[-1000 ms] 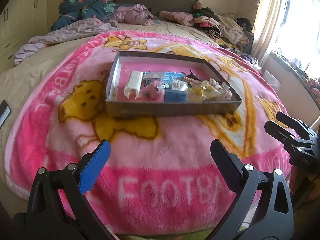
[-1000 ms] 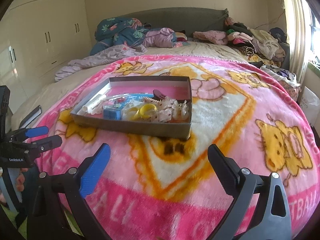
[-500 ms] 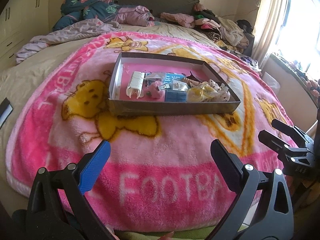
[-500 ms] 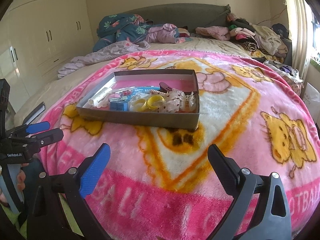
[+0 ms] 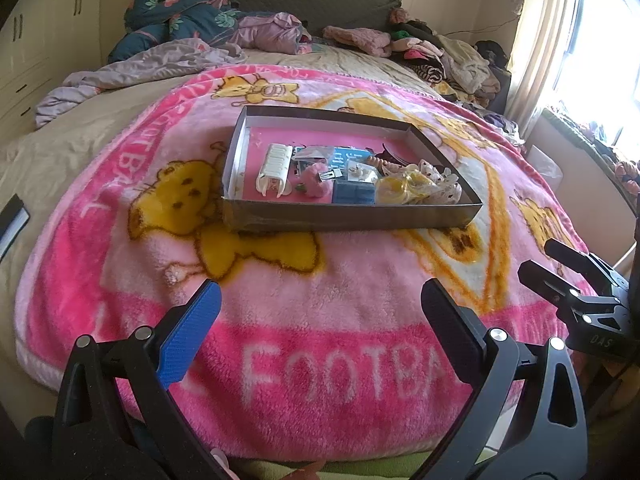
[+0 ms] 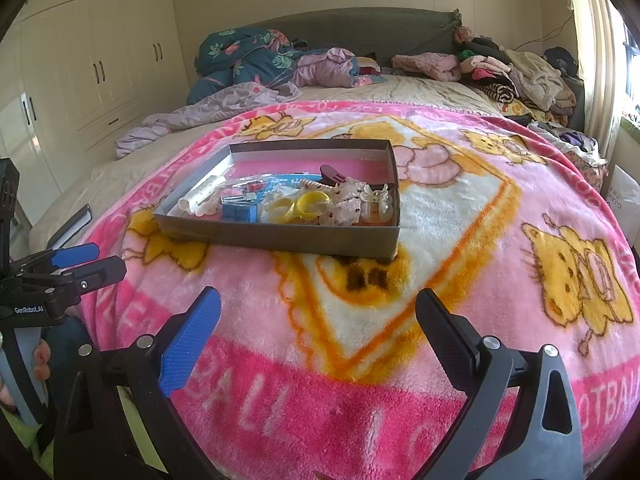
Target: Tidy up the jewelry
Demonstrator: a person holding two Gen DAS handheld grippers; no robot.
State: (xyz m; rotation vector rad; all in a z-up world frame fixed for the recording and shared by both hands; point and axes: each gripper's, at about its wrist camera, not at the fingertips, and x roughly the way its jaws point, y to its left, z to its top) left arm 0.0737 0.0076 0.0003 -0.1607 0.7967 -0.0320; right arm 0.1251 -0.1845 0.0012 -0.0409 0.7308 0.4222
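The box point(image 5: 352, 216) of jewelry and hair pieces sits on the pink blanket point(image 5: 320, 300) on the bed, its long axis running roughly 9 to 3 o'clock across both views. From the left hand-held gripper point(image 5: 320, 320) it lies at about 12 o'clock; from the right hand-held gripper point(image 6: 316, 324) it lies nearer 11 o'clock. Both are released, jaws spread wide and empty, and well apart from the box. Neither looks clearly nearer. The yellow rings point(image 6: 296, 206) sit toward the box's right end, probably the right one's side, the white comb clip point(image 5: 274, 168) toward the left.
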